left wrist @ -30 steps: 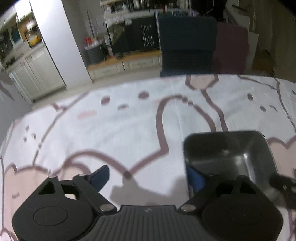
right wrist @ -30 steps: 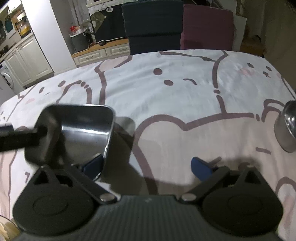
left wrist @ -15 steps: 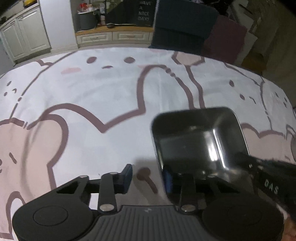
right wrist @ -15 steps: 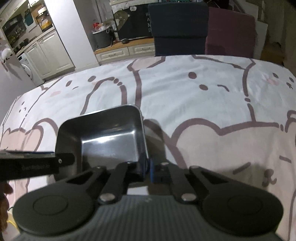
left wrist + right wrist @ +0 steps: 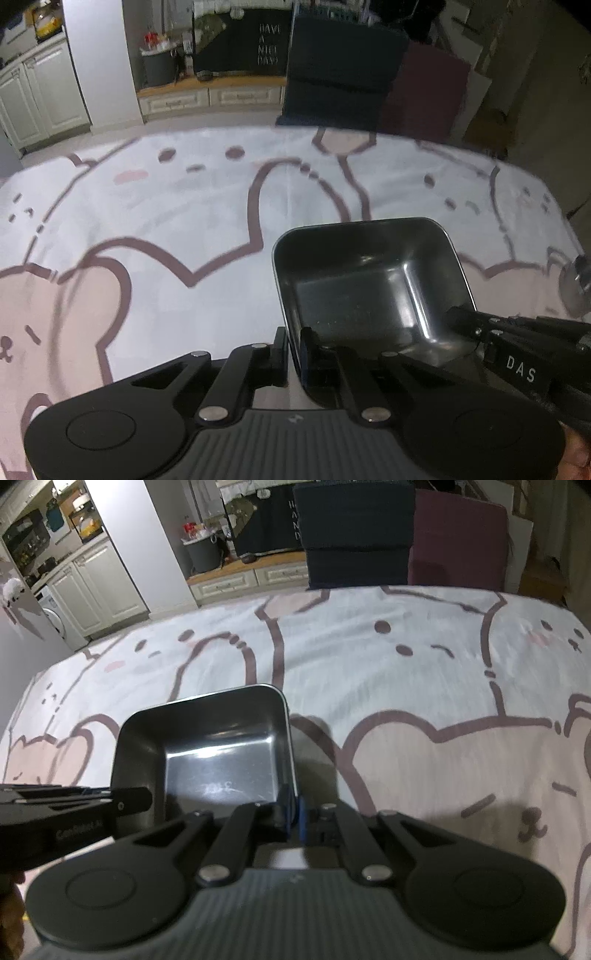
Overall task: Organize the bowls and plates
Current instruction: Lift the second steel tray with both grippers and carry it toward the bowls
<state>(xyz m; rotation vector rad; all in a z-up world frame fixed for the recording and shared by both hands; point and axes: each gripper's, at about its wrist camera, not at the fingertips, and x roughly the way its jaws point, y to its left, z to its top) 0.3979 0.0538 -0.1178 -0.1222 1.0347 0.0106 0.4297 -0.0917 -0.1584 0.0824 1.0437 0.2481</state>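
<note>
A square, deep steel tray (image 5: 369, 288) sits low over the bear-print tablecloth (image 5: 184, 206), held from both sides. My left gripper (image 5: 293, 347) is shut on the tray's left wall, one finger inside and one outside. My right gripper (image 5: 293, 808) is shut on the right wall of the same tray (image 5: 221, 746). In the left wrist view the right gripper's fingers (image 5: 476, 325) come in over the tray's right rim. In the right wrist view the left gripper's fingers (image 5: 129, 801) reach its left rim. The tray holds nothing and casts a shadow on the cloth to its right.
A steel cup (image 5: 572, 288) stands at the cloth's right edge. A dark blue chair (image 5: 354, 535) and a maroon chair (image 5: 458, 542) stand behind the table's far edge. Kitchen cabinets (image 5: 92, 590) lie beyond on the left.
Both grippers stood open beside the tray a second ago. The right one closed on the right wall first, then the left one closed on the left wall.
</note>
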